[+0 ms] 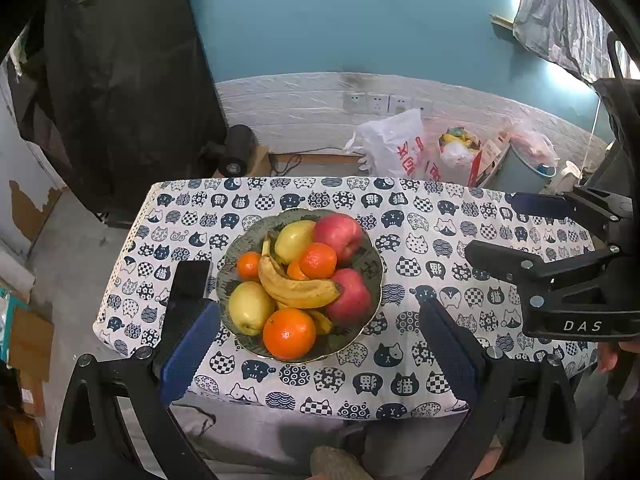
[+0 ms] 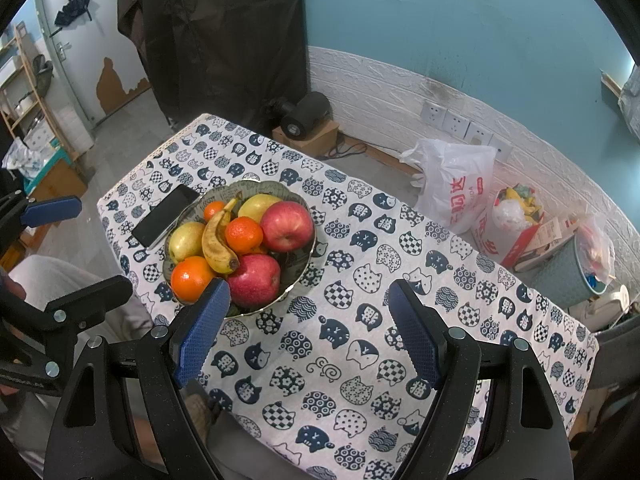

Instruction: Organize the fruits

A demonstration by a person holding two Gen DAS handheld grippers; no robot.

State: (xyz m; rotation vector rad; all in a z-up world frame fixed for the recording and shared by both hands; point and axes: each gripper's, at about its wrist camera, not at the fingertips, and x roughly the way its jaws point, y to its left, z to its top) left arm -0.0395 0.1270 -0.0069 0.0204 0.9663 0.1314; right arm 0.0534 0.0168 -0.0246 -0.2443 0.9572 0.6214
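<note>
A black phone (image 2: 166,216) is lying flat on the cat-print tablecloth (image 2: 360,320), its corner touching the left rim of the bowl (image 2: 296,276). That bowl is sitting left of the table's middle and is holding all the fruit: two yellow-green pears (image 1: 250,307), three oranges (image 1: 289,333) (one more orange sliver is peeking out from under the pile, and I cannot tell whether it is a fourth), one large banana (image 1: 296,286) lying across the heap with a smaller one partly hidden beneath it, and two red apples (image 1: 339,236). The left gripper (image 1: 320,344) is hovering over the bowl's near edge, jaws wide apart and holding nothing. The right gripper (image 2: 308,332) is hanging just right of the bowl, jaws likewise spread and gripping nothing.
</note>
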